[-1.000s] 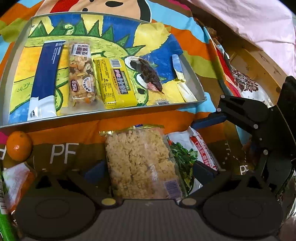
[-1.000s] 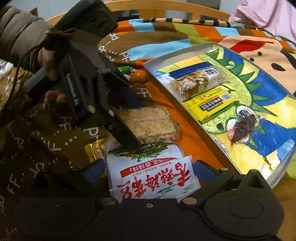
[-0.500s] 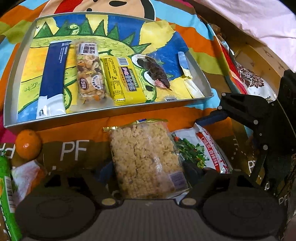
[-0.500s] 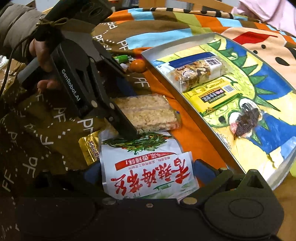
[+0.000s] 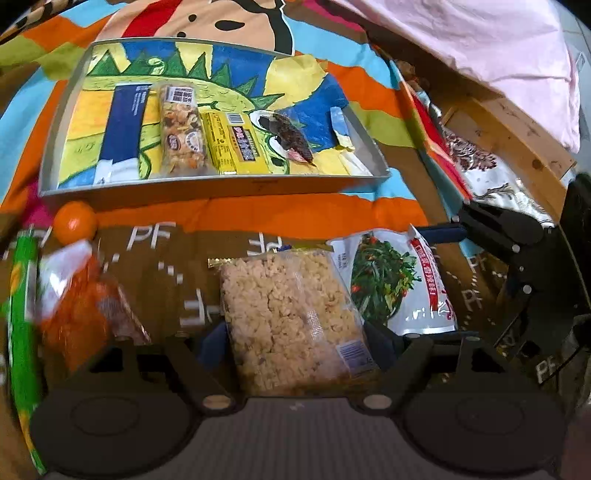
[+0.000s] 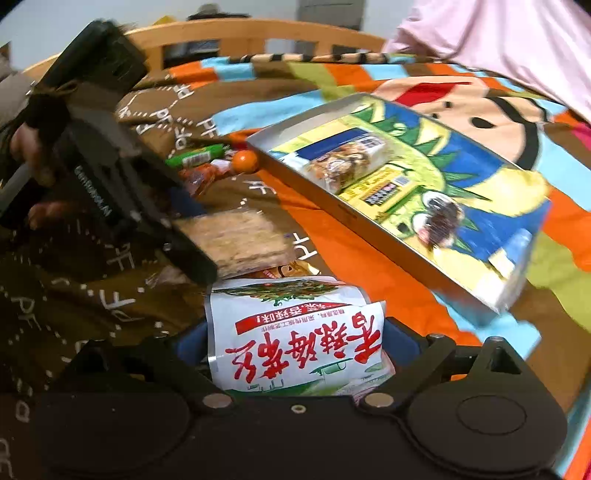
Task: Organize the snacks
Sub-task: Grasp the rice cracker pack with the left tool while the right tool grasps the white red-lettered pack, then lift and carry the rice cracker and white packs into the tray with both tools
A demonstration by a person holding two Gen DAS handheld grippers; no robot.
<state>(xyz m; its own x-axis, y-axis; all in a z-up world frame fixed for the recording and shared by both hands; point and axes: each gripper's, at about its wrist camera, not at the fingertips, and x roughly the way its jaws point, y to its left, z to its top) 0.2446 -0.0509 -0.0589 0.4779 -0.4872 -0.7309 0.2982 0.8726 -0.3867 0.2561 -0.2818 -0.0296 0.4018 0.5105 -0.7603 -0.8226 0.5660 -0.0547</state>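
My left gripper point(image 5: 295, 343) is shut on a clear pack of beige puffed-rice cake point(image 5: 288, 317) and holds it above the brown blanket; the pack also shows in the right wrist view point(image 6: 236, 240). My right gripper point(image 6: 295, 350) is shut on a white seaweed snack packet with red lettering point(image 6: 295, 343), which also shows in the left wrist view point(image 5: 391, 280). A grey tray point(image 5: 207, 186) with a dinosaur drawing holds a blue bar point(image 5: 123, 125), a nut bar point(image 5: 183, 129), a yellow bar point(image 5: 236, 144) and a dark snack point(image 5: 291, 136).
An orange point(image 5: 75, 221), an orange-white packet point(image 5: 77, 295) and a green packet point(image 5: 20, 314) lie left on the blanket. A gold wrapper point(image 6: 291, 269) lies under the rice cake. A wooden bed rail point(image 6: 236, 37) and a pink cloth point(image 6: 498, 33) are behind.
Both grippers have lifted and drawn back from the tray with their packets. The tray looks farther away and more of the left-side packets has come into view.
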